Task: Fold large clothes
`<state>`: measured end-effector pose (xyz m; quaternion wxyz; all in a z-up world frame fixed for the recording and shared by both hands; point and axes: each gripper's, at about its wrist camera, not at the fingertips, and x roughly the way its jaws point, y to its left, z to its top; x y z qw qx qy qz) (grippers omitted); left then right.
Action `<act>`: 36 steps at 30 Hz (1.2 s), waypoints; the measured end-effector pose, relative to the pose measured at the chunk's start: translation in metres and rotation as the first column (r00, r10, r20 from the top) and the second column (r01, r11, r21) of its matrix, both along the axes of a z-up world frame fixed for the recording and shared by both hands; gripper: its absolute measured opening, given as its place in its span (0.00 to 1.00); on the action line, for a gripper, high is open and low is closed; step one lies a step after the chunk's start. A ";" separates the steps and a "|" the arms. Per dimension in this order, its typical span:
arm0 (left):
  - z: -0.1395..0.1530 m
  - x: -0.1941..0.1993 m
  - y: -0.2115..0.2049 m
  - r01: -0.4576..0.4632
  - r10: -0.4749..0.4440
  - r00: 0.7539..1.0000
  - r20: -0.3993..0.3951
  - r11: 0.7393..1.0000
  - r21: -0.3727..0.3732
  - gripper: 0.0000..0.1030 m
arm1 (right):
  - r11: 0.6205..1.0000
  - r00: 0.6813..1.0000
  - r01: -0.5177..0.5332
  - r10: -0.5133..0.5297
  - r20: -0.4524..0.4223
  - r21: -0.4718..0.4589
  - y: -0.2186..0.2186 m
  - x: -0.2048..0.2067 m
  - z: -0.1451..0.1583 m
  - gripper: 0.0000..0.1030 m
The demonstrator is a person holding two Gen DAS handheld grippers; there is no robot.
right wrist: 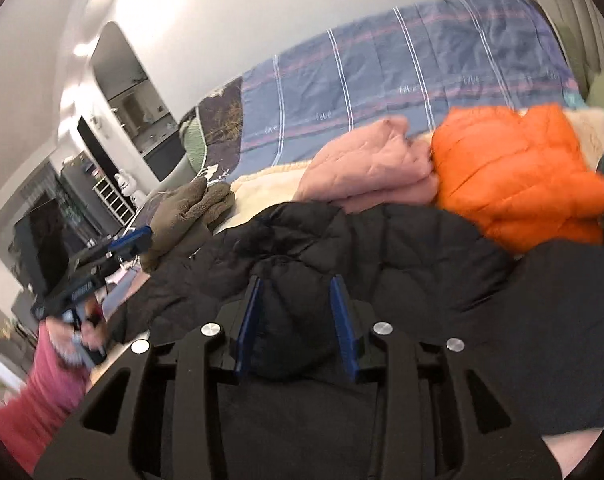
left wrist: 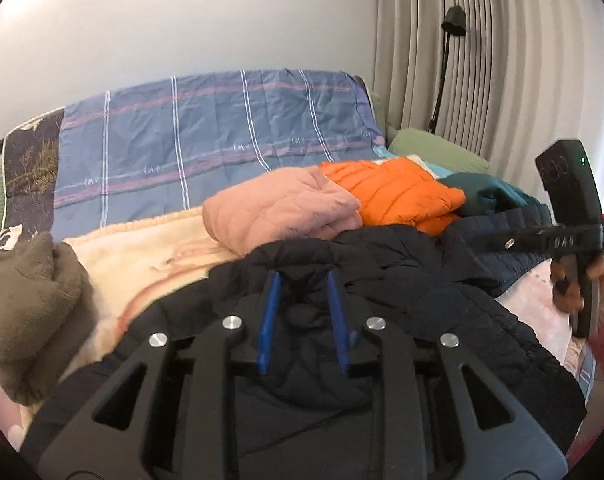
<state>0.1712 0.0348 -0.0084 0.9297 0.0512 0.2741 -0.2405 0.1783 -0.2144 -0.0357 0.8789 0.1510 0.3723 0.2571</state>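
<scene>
A black puffer jacket [left wrist: 381, 280] lies bunched on the bed; it also shows in the right wrist view [right wrist: 401, 264]. My left gripper [left wrist: 303, 280] hovers over it with blue fingers [left wrist: 270, 316] apart and jacket fabric between them. My right gripper [right wrist: 296, 284] is likewise over the jacket, its fingers [right wrist: 343, 320] apart around a raised fold. Neither jaw is pressed shut on the fabric. The right gripper's body shows at the right edge of the left wrist view [left wrist: 573, 236]. The left gripper shows at the left of the right wrist view [right wrist: 102, 256].
Folded pink [left wrist: 286, 212] and orange [left wrist: 397, 192] puffer jackets lie behind the black one, with a teal garment [left wrist: 481, 192] to the right. A brown fleece [left wrist: 34, 308] lies at left on a cream blanket [left wrist: 150, 256]. A blue plaid quilt [left wrist: 222, 132] covers the headboard side.
</scene>
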 end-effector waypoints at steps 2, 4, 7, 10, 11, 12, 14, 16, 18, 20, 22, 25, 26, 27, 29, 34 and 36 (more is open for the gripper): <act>-0.019 0.006 -0.017 -0.004 0.006 0.999 -0.047 0.999 0.044 0.24 | 0.999 0.999 -0.011 0.010 -0.034 -0.030 0.028 0.004 -0.018 0.34; -0.056 0.019 -0.034 -0.012 0.026 0.990 -0.142 0.995 0.098 0.24 | 0.997 0.996 -0.014 0.006 -0.090 -0.082 0.052 0.010 -0.043 0.34; -0.116 0.041 -0.041 -0.055 0.105 0.959 -0.264 0.980 0.189 0.25 | 0.974 0.976 0.024 -0.072 -0.205 -0.226 0.071 0.028 -0.100 0.33; -0.143 0.050 -0.026 -0.092 0.128 0.936 -0.329 0.988 0.120 0.25 | 0.971 0.981 0.049 -0.090 -0.170 -0.235 0.071 0.029 -0.120 0.32; -0.139 0.050 -0.023 -0.097 0.126 0.933 -0.336 0.990 0.102 0.25 | 0.969 0.983 0.044 -0.086 -0.164 -0.242 0.072 0.026 -0.116 0.34; -0.133 0.048 -0.018 -0.102 0.124 0.931 -0.344 0.992 0.079 0.28 | 0.968 0.983 0.041 -0.084 -0.164 -0.246 0.071 0.024 -0.111 0.34; -0.117 0.038 -0.008 -0.116 0.122 0.935 -0.334 0.993 0.036 0.44 | 0.973 0.984 0.054 -0.089 -0.153 -0.223 0.065 0.019 -0.092 0.35; -0.090 0.018 0.011 -0.157 0.147 0.955 -0.259 0.987 -0.018 0.65 | 0.976 0.992 0.075 -0.093 -0.081 -0.202 0.061 0.013 -0.068 0.36; -0.072 0.000 0.030 -0.187 0.173 0.962 -0.211 0.981 -0.048 0.66 | 0.973 0.994 0.109 -0.113 -0.005 -0.205 0.061 0.010 -0.051 0.39; -0.062 -0.020 0.059 -0.258 0.237 0.951 -0.201 0.962 -0.086 0.66 | 0.976 0.992 0.127 -0.127 0.009 -0.178 0.066 0.019 -0.043 0.40; -0.061 -0.038 0.086 -0.319 0.295 0.936 -0.194 0.942 -0.106 0.66 | 0.984 0.990 0.129 -0.134 -0.034 -0.124 0.075 0.036 -0.046 0.40; -0.073 -0.072 0.142 -0.454 0.426 0.880 -0.211 0.885 -0.102 0.66 | 0.982 0.985 0.146 -0.156 -0.080 -0.122 0.096 0.055 -0.069 0.40; -0.082 -0.088 0.163 -0.508 0.477 0.849 -0.228 0.856 -0.099 0.66 | 0.977 0.980 0.155 -0.171 -0.101 -0.149 0.103 0.061 -0.081 0.40; -0.089 -0.097 0.177 -0.546 0.511 0.823 -0.247 0.832 -0.098 0.66 | 0.969 0.972 0.167 -0.193 -0.135 -0.180 0.106 0.066 -0.098 0.40; -0.104 -0.124 0.216 -0.635 0.585 0.754 -0.300 0.765 -0.104 0.65 | 0.955 0.969 0.171 -0.207 -0.131 -0.244 0.117 0.069 -0.133 0.42; -0.143 -0.201 0.315 -0.837 0.707 0.537 -0.460 0.515 -0.185 0.64 | 0.942 0.985 0.147 -0.167 -0.043 -0.300 0.136 0.062 -0.133 0.56; -0.152 -0.218 0.340 -0.873 0.713 0.484 -0.506 0.433 -0.225 0.64 | 0.946 0.985 0.145 -0.165 -0.044 -0.291 0.133 0.062 -0.134 0.57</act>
